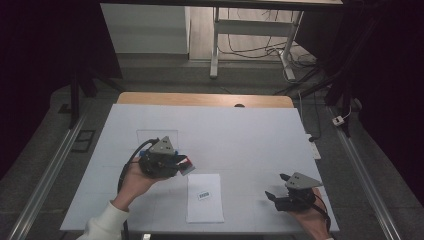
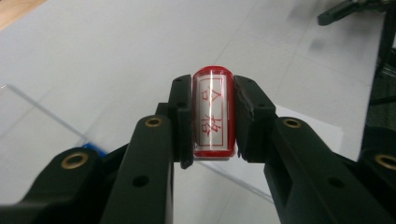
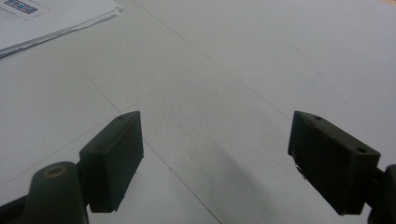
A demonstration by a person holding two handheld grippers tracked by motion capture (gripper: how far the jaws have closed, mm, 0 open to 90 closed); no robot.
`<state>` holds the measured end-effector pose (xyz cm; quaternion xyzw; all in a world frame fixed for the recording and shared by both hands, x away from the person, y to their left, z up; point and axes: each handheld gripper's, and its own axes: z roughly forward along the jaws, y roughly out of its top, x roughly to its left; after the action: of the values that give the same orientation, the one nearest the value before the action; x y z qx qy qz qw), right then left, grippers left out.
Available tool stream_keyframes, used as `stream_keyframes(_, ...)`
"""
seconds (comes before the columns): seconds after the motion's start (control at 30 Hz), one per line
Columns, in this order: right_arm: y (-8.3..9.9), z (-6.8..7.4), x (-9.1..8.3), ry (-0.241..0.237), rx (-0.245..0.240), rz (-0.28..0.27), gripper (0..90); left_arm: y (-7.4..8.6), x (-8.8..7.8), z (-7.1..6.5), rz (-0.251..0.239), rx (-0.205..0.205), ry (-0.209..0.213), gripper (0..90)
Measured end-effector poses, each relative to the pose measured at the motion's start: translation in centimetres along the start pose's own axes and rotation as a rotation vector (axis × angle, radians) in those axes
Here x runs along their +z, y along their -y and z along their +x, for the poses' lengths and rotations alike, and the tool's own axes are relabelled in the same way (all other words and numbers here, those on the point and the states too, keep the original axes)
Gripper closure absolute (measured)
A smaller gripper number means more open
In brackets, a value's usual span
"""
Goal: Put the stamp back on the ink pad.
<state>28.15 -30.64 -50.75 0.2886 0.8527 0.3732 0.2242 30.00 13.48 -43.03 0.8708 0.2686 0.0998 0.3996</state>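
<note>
Currently, the red stamp (image 2: 213, 114) is clamped between the 2 jaws of the left gripper (image 1: 186, 166), at 11 o'clock from the paper stack (image 1: 205, 199). The right gripper (image 3: 215, 161) is held spread, with nothing between its jaws.

the stamp's (image 2: 213, 114) sides are buried behind the left tongs' (image 2: 213, 122) pads, and the label (image 1: 203, 195) on the paper stack (image 1: 205, 210) is too tiny to read

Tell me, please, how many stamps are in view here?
1: the red stamp is clamped in the left gripper, held above the table beside the paper stack. None else shows.
</note>
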Motion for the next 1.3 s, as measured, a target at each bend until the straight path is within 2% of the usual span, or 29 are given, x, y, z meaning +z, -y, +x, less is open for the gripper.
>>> stream_keyframes(0.2, 0.0, 0.0, 0.0, -0.004, -0.003, 0.000, 17.6, 0.6, -0.8, 1.2, -0.004, -0.039, -0.027, 70.0)
stream_keyframes(0.53, 0.0, 0.1, 0.0, 0.000, -0.009, 0.004, 17.6, 1.4, -1.5, 2.5, 0.016, -0.068, -0.079, 70.0)
stream_keyframes(0.67, 0.0, 0.1, 0.1, 0.001, -0.010, 0.006, 17.6, 1.7, -1.4, 3.1, 0.026, -0.082, -0.100, 70.0)
stream_keyframes(1.03, 0.0, 0.1, 0.2, 0.002, -0.010, 0.011, 17.6, 3.5, -1.2, 5.4, 0.051, -0.161, -0.135, 70.0)
stream_keyframes(1.3, 0.1, 0.1, 0.2, 0.002, -0.010, 0.014, 17.6, 4.4, -1.2, 6.4, 0.068, -0.192, -0.161, 70.0)
